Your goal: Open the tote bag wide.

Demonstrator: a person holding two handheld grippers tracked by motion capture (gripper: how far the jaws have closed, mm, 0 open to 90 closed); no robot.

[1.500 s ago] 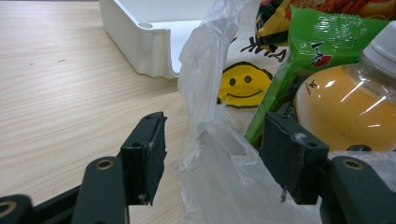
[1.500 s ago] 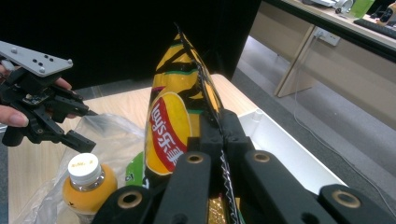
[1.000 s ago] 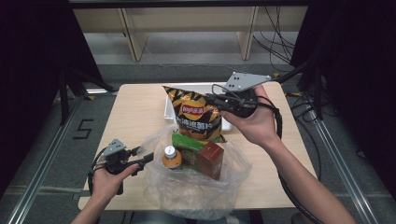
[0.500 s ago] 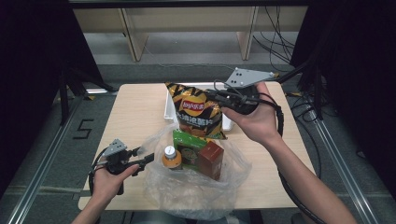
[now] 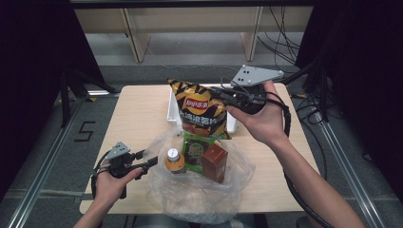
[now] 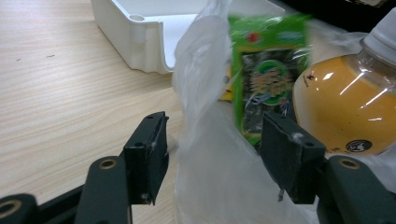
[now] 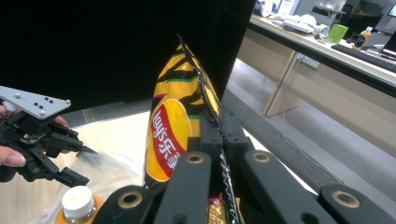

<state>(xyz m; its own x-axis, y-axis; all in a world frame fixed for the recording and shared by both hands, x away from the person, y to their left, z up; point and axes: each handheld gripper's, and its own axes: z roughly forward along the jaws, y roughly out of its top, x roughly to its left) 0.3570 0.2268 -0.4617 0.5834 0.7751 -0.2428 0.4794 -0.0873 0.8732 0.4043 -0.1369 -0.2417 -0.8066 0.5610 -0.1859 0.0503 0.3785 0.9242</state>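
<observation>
Right tool (image 5: 223, 97) clamps the chip bag (image 5: 202, 110) by its edge, above the plastic bag (image 5: 199, 190). Left tool (image 5: 151, 159), jaws apart, has the plastic bag's rim between them; bottle (image 5: 174, 160), green packet (image 5: 195, 149), brown carton (image 5: 215, 164) sit inside, just beside it.

Yellow-black chip bag (image 5: 202, 109) upright, lifted above clear plastic bag (image 5: 199, 194) w/ open mouth on table
</observation>
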